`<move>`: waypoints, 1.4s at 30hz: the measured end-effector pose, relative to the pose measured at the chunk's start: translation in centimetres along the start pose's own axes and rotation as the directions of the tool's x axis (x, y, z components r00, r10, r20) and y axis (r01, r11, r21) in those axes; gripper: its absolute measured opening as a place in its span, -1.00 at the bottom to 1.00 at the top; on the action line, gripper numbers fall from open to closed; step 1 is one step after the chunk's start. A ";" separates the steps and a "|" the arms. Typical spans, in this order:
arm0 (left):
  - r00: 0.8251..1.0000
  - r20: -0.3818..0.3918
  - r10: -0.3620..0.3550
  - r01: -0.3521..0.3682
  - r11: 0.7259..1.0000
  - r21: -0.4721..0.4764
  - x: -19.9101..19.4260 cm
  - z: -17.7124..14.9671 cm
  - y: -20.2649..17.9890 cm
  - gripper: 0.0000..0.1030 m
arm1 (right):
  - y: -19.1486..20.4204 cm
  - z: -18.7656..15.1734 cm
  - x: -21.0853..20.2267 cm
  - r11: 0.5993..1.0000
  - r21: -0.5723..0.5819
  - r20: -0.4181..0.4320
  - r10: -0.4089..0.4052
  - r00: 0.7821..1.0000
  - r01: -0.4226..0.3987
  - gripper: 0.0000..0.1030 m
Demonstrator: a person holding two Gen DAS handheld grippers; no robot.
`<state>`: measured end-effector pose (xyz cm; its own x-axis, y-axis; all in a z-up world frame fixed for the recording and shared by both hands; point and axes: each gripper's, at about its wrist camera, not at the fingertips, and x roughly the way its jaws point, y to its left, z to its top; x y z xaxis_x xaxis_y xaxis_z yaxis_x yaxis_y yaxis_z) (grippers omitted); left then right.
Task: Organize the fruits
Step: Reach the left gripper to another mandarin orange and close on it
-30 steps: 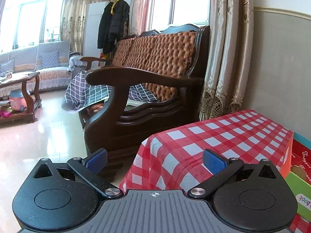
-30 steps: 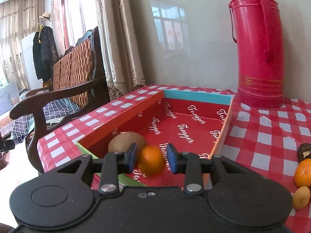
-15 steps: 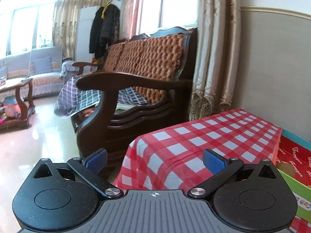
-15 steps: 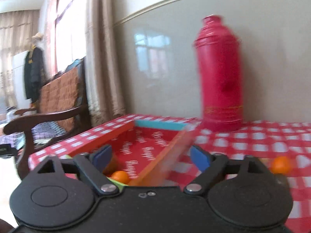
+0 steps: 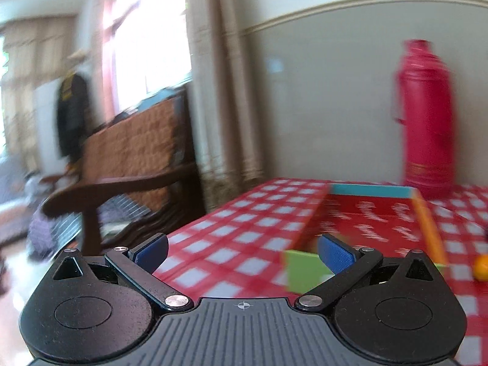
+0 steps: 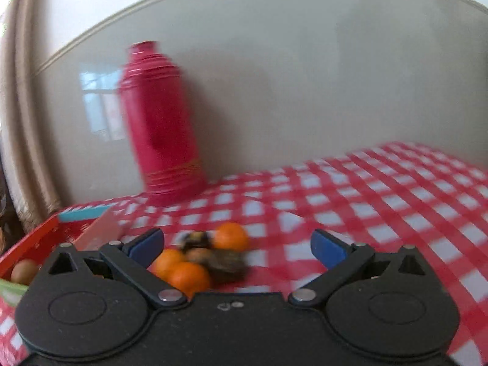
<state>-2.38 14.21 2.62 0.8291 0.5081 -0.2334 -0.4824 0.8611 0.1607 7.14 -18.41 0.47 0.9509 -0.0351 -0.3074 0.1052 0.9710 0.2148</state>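
Observation:
My right gripper (image 6: 237,245) is open and empty above a blurred pile of fruit on the checked cloth: three oranges (image 6: 190,277) and darker brown fruits (image 6: 227,263). The red cardboard box (image 6: 36,239) lies at the left, with a brown fruit (image 6: 23,270) inside. My left gripper (image 5: 243,251) is open and empty, just before the near left corner of the same box (image 5: 370,219). One orange (image 5: 481,267) shows at the right edge of the left wrist view.
A tall red thermos (image 6: 160,125) stands by the wall behind the box; it also shows in the left wrist view (image 5: 427,119). A wooden armchair (image 5: 131,167) and curtains (image 5: 222,97) lie left of the table. The checked cloth (image 6: 381,198) extends to the right.
My right gripper opened, let the orange go in the box, and swung right to the fruit pile. My left gripper swung right from the armchair to face the box.

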 end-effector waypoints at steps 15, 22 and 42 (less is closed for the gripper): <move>0.831 -0.149 -0.535 0.547 0.741 0.389 -3.5 1.0 -17.2 1.00 | -6.0 -0.2 -2.5 0.977 0.048 0.038 -0.210 0.977 0.208 0.89; 0.796 -0.262 -0.545 0.604 0.693 0.394 -0.9 0.5 -20.9 0.69 | -7.5 0.0 -4.1 0.981 0.077 0.091 -0.187 0.978 0.181 0.89; 0.768 -0.310 -0.560 0.640 0.676 0.364 0.9 -0.3 -21.9 -0.36 | -8.7 -0.1 -4.5 0.973 0.112 0.070 -0.212 0.975 0.204 0.89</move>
<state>8.88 -4.20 -1.39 0.8195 -0.0860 -0.5666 0.3077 0.9001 0.3084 1.96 -26.65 -0.07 0.9249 -0.2566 -0.2806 0.3286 0.9107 0.2504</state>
